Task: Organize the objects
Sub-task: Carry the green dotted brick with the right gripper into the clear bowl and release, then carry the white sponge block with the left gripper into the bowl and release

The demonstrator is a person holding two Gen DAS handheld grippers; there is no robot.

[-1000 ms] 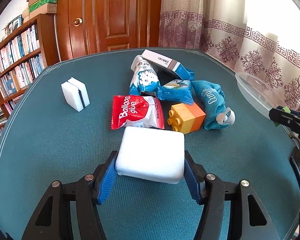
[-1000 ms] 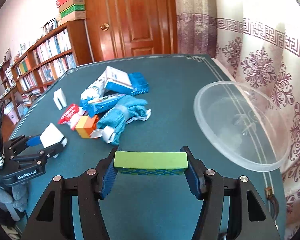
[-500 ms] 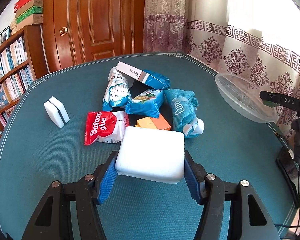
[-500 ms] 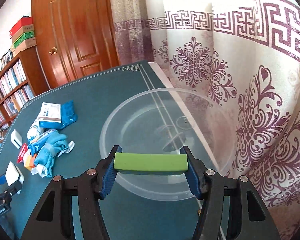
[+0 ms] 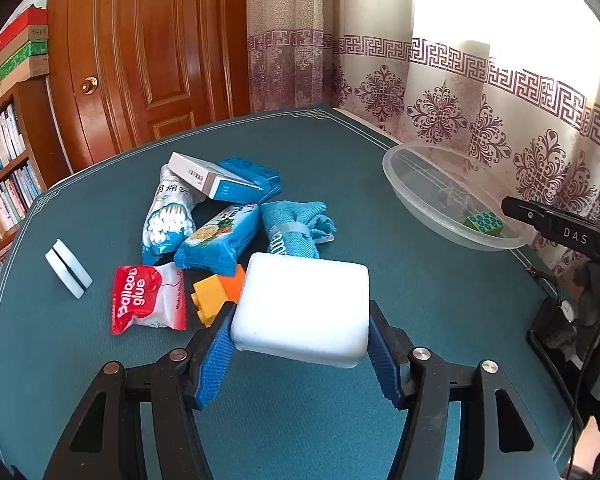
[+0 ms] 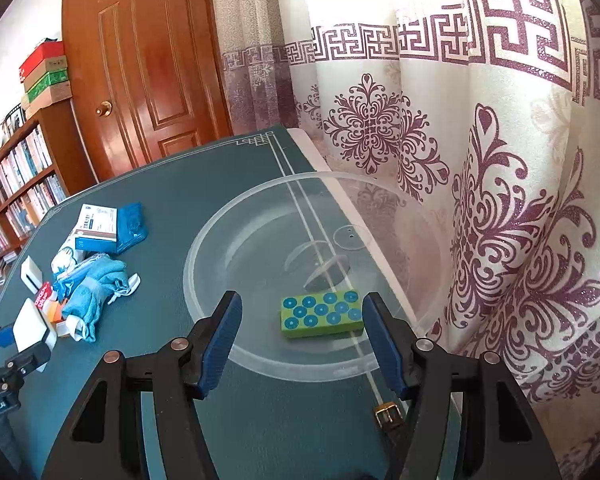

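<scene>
"Balloon glue" packet [image 5: 148, 304] (black gripper [image 5: 560, 232] perhaps "DAS")

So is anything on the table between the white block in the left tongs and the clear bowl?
Nothing visible: the white block faces bare tabletop up to the clear bowl; the pile lies to its left.

Home room, wood door [image 5: 140, 60], bookshelf [image 6: 16, 184], patterned curtains [image 6: 460, 160], teal table [image 5: 340, 152]
</scene>
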